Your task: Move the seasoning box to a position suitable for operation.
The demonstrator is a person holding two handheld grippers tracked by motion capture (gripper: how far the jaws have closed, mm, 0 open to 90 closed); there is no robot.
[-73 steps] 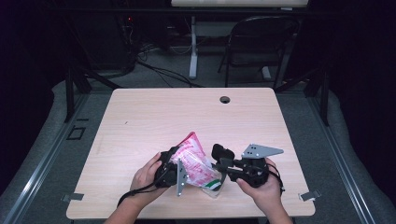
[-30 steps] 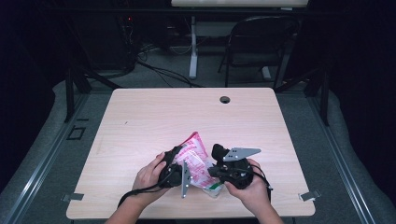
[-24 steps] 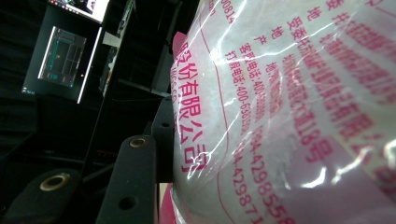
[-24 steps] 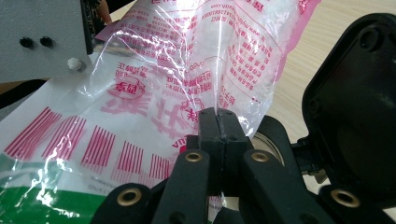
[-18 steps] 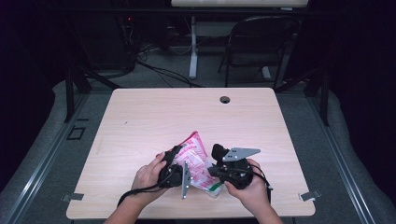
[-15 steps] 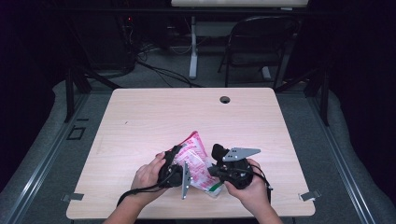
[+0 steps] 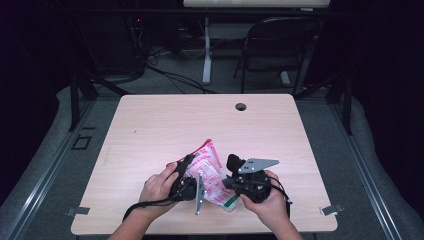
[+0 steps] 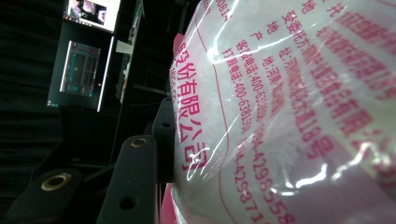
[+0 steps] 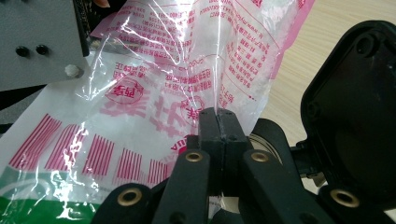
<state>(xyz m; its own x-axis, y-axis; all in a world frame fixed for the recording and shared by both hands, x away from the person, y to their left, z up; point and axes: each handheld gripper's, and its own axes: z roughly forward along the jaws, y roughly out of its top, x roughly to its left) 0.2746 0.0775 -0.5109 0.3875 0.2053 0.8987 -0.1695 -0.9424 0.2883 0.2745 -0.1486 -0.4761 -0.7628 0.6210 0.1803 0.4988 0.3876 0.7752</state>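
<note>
Plastic bag (image 7: 212, 175) at lower centre of high view, long axis running upper-left to lower-right, btwn both grippers. Left gripper (image 7: 184, 176) clamps its bulging side; right gripper (image 9: 218, 122) pinches the film edge, jaws together.

bag (image 7: 212, 172): 1 | claws: 2, left (image 7: 186, 165), right (image 7: 231, 172) | table (image 7: 165, 125): 1 | chair (image 7: 272, 47): 1

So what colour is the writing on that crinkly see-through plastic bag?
Pink-red writing on the crinkly clear plastic bag, best in the right gripper view.
</note>
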